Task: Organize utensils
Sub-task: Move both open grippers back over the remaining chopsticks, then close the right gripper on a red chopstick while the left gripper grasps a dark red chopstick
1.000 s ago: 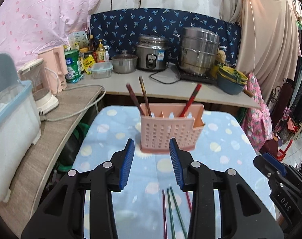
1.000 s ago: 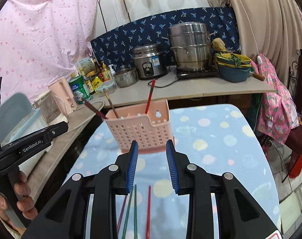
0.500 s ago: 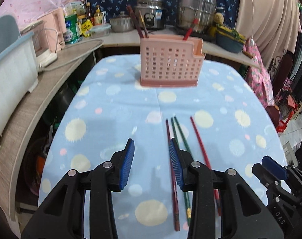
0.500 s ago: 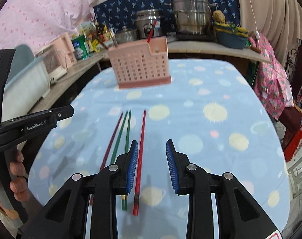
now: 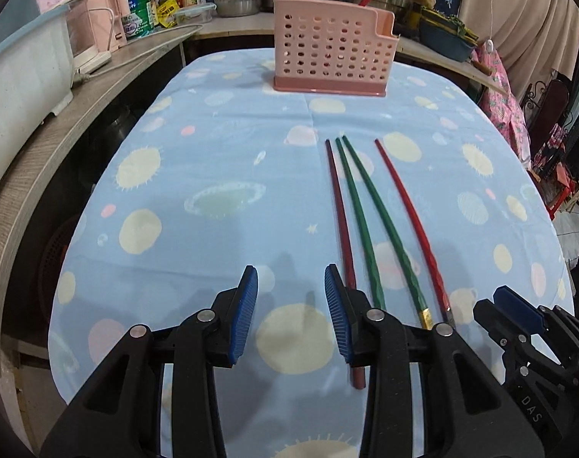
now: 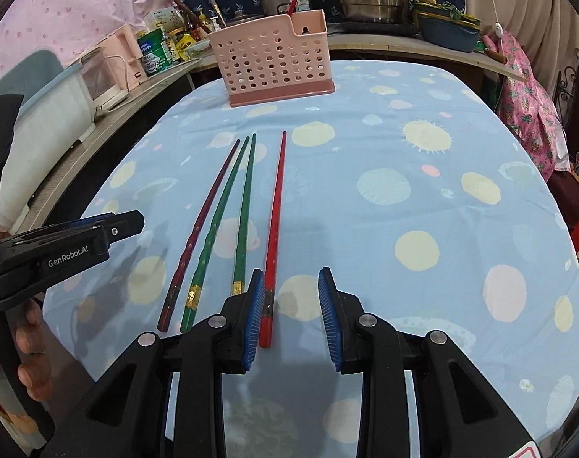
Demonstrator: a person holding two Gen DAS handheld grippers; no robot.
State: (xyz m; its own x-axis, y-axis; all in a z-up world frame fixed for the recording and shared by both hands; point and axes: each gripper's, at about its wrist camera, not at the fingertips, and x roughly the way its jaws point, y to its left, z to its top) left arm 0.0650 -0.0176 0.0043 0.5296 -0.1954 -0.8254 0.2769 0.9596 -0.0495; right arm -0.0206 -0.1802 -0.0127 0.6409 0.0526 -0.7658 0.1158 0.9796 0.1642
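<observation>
I see four long thin chopsticks lying side by side on the blue tablecloth printed with suns and planets [image 6: 423, 145]: a dark maroon chopstick [image 6: 203, 225], two green chopsticks with gold bands [image 6: 228, 213] and a bright red chopstick [image 6: 276, 206]. Their tips point toward the pink perforated plastic utensil holder [image 6: 276, 63], which stands well apart at the far end of the table and already has a few chopsticks standing in it.

My right gripper [image 6: 287, 305] hangs with its jaws spread and nothing between them; the red chopstick's thick end lies just inside its left blue pad. My left gripper [image 5: 289, 311] is likewise spread and empty, with the maroon chopstick running under its right finger.

I judge these sticks light, stiff and rather slick, likely lacquered, so they could roll or pivot in the pads. I would take the red one near its thicker, squarer end, pressing across the flat sides, and lift it clear of the cloth.

Readable writing: "GenRobot.AI" on the side of the left gripper in the right wrist view, and "DAS" on the right gripper's body in the left wrist view. The labels on the tins and bottles on the counter are too small to read.
</observation>
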